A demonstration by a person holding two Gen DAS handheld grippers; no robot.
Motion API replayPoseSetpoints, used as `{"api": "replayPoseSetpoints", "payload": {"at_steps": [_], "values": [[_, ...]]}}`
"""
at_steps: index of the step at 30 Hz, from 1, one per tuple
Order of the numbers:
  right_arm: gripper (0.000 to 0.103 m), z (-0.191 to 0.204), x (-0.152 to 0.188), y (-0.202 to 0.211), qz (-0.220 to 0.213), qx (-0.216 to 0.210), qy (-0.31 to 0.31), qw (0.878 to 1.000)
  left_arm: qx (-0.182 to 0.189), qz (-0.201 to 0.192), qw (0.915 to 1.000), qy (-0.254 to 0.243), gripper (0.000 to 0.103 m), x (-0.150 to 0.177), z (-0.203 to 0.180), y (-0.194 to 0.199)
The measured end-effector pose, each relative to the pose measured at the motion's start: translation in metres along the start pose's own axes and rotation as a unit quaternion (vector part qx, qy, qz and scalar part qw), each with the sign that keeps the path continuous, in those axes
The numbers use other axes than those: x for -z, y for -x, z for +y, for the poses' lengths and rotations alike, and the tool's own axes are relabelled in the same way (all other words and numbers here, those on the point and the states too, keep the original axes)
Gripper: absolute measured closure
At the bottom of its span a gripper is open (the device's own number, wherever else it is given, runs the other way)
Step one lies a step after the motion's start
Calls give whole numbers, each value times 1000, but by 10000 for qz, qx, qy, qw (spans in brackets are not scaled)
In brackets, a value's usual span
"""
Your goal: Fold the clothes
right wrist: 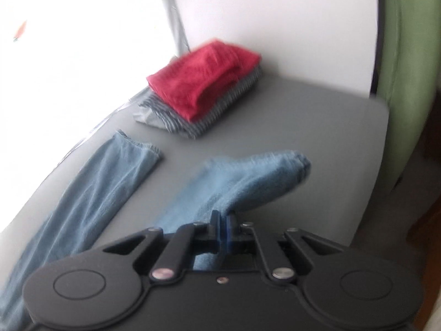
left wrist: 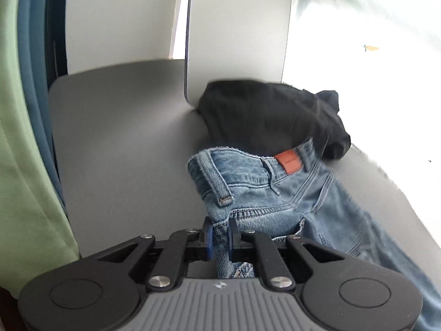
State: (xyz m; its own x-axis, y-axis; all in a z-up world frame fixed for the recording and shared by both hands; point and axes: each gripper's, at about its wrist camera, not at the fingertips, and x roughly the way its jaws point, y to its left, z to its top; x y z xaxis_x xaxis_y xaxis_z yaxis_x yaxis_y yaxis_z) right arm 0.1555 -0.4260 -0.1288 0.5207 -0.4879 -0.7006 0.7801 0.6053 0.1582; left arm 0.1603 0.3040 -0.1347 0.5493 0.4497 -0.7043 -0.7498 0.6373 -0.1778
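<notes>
A pair of blue jeans (left wrist: 275, 190) lies on the grey table (left wrist: 115, 143), its waistband with a brown leather patch (left wrist: 288, 160) toward the back. My left gripper (left wrist: 219, 233) is shut on the waist edge of the jeans, with denim pinched between its blue pads. In the right wrist view, my right gripper (right wrist: 223, 226) is shut on one trouser leg (right wrist: 248, 182), which rises off the table toward the jaws. The other leg (right wrist: 104, 182) lies flat to the left.
A crumpled black garment (left wrist: 270, 115) sits behind the waistband against a white upright panel (left wrist: 237, 27). A folded red cloth (right wrist: 204, 80) tops a folded striped garment (right wrist: 198, 118) at the table's back. Green fabric (right wrist: 408, 55) hangs past the table's edge (right wrist: 386, 127).
</notes>
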Motion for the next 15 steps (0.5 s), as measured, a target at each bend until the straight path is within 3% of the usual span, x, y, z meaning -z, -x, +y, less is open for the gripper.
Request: {"api": "replayPoseSetpoints", "payload": {"at_steps": [2,6,9,15], "values": [[99,-7,1,2,76,210,129,9997,-98,-53,9998,-145,92,-2,-2,8],[99,-17,-8,-6,300,127,-364,9988,-82,64,9999,103,92,-8,-5,10],[99,2,-22,-6,153,-139,-360,9991,-53,14,9997,238,92,-18,-17,10],[99,59,-75,-32,-237,-473,-164,9985,132,-513,9979,362,92,-53,-62,-1]]}}
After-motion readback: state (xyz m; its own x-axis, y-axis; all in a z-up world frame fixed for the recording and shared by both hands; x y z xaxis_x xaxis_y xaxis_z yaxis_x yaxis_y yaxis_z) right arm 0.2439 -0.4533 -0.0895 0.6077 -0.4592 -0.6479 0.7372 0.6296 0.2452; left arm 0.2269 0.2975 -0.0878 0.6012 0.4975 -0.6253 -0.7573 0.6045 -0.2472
